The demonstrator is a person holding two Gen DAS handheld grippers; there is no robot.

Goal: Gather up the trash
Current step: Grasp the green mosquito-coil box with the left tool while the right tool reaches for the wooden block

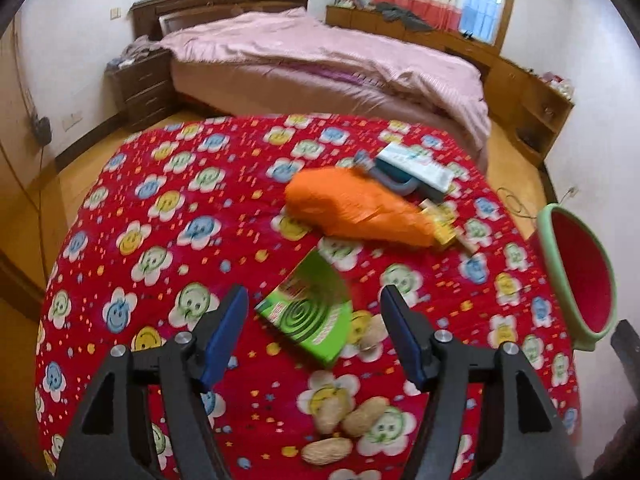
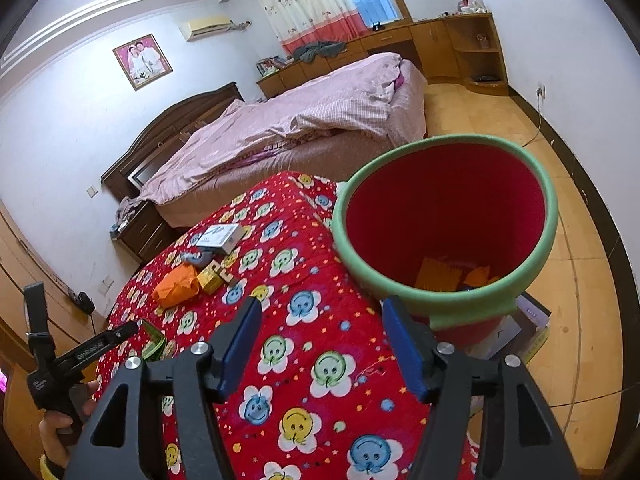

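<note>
**Left tongs line up on the green box, bin waits at the table edge**

Left gripper (image 1: 314, 334) stands with its jaws apart and nothing clamped, and the green mosquito-coil box (image 1: 310, 312) lies flat on the red flowered tablecloth (image 1: 168, 184) right between the two blue pads (image 1: 226, 330), touching neither. Best play, I'd say: come down square over the box, take it across its narrow sides, and close only once both pads sit level with it. Mind the peanuts (image 1: 340, 428) just below; they could get nudged away.

Over to the right gripper (image 2: 320, 342): jaws apart too, empty, hanging over bare cloth beside the bin (image 2: 548, 216).

Farther up the table, the orange bag (image 1: 356, 208) lies against a yellow carton (image 1: 442, 224), with a white box (image 1: 416, 166) beyond.

The bin itself, green rim and red inside, stands just off the table's edge and holds a few orange scraps (image 2: 448, 274) at the bottom. Plenty of room.
</note>
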